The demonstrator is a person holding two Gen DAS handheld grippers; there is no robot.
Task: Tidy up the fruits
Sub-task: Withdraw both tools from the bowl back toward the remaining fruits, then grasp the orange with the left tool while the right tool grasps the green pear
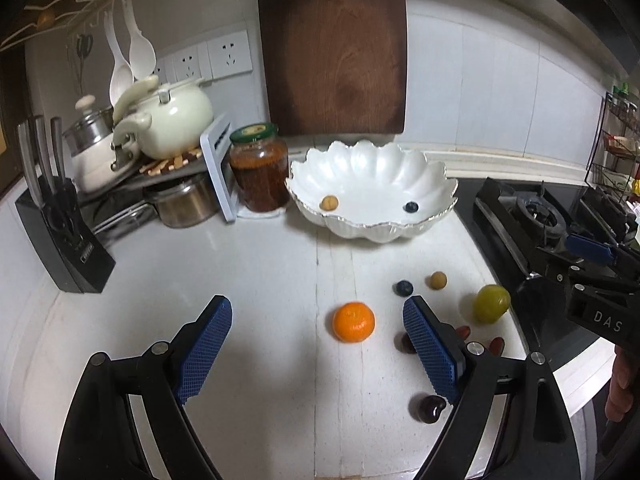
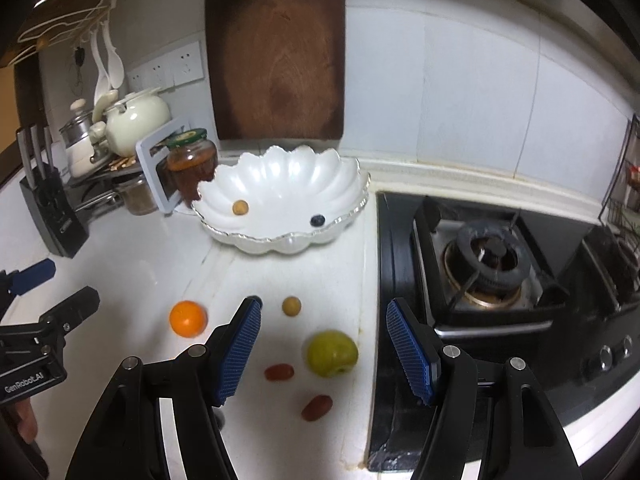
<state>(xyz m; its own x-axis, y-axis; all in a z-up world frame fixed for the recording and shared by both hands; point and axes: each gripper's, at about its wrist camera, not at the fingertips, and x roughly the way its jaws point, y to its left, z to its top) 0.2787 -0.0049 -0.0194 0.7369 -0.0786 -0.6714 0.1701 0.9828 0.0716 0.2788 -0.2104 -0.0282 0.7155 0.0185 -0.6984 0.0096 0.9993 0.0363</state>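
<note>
**Fruit scattered on a white kitchen surface, bowl near the wall**

The white surface (image 1: 248,280) runs along a white tiled wall, with a black gas stove (image 2: 484,264) set in at its right end. A dark wooden cutting board (image 1: 332,48) leans upright against the wall behind a white scalloped bowl (image 1: 372,168). To the left of the bowl stands a glass jar (image 1: 260,168) with a green lid and reddish-brown contents, then a rack holding a cream pot (image 1: 176,116) and steel cookware, and a black knife block (image 1: 64,248) at the far left. White spoons hang above the pots, beside a row of wall sockets.

The bowl holds two small things, well apart: a tan round fruit (image 1: 329,203) on the left and a blueberry (image 1: 410,207) on the right.

In front of the bowl, loose on the surface, lie a mandarin (image 1: 353,321), a second blueberry (image 1: 404,288), another tan round fruit (image 1: 436,280), a green plum (image 2: 331,353), two red oblong fruits (image 2: 279,372) (image 2: 317,407), and a dark cherry-like fruit (image 1: 427,408).

The left gripper (image 1: 320,348) hangs over the surface with its fingers spread wide, nothing between the pads; the mandarin lies just ahead of the gap. The right gripper (image 2: 324,344) has its fingers spread too, gripping nothing, with the green plum and a red fruit seen in the gap below.
</note>
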